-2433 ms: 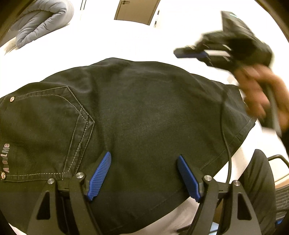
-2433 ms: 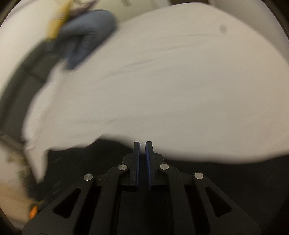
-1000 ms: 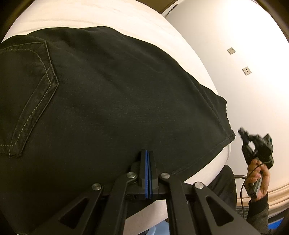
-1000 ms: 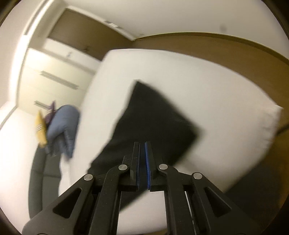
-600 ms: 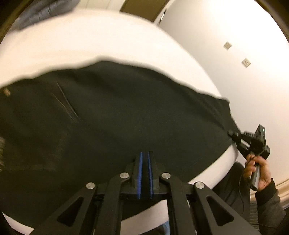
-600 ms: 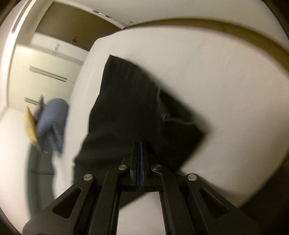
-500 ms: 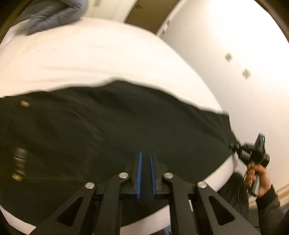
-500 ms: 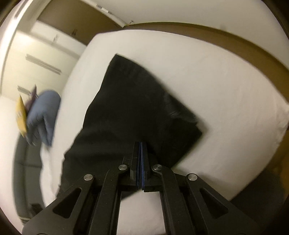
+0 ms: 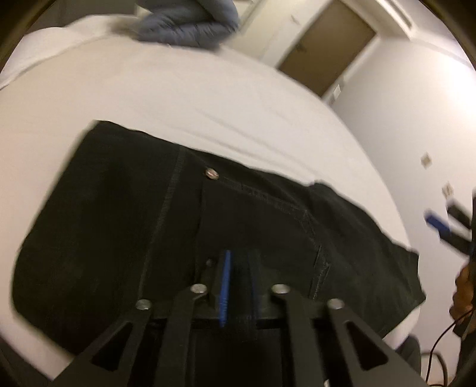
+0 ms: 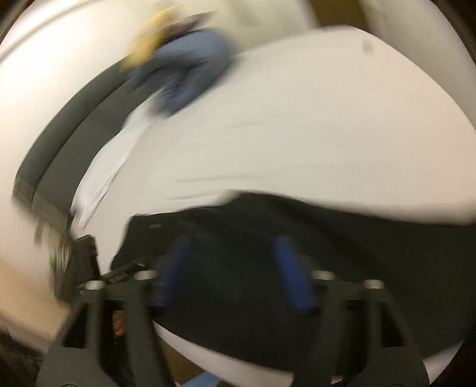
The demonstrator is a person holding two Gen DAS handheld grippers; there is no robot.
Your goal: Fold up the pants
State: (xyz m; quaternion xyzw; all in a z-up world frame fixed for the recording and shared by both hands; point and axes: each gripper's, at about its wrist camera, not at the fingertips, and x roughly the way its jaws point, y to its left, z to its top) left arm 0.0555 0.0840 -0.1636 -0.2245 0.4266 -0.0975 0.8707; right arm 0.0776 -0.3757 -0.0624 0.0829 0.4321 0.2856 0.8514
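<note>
Black denim pants [image 9: 125, 226] lie folded on the white bed [image 9: 178, 89], with a rivet and pocket seam showing. My left gripper [image 9: 238, 285] sits over their near edge; its blue pads stand a small gap apart with dark cloth between them. In the right wrist view the pants [image 10: 357, 232] lie blurred under my right gripper [image 10: 235, 277], whose blue pads stand wide apart. The right gripper also shows at the right edge of the left wrist view [image 9: 440, 226].
A blue-grey duvet [image 9: 190, 20] is bunched at the far end of the bed; it also shows in the right wrist view [image 10: 190, 68]. A brown door [image 9: 327, 44] is beyond. A dark headboard [image 10: 68, 131] runs along the left.
The right gripper has opened wide and swung down over the pants. The left gripper's pads have parted slightly and its view has shifted toward the waistband. Both views are motion-blurred.
</note>
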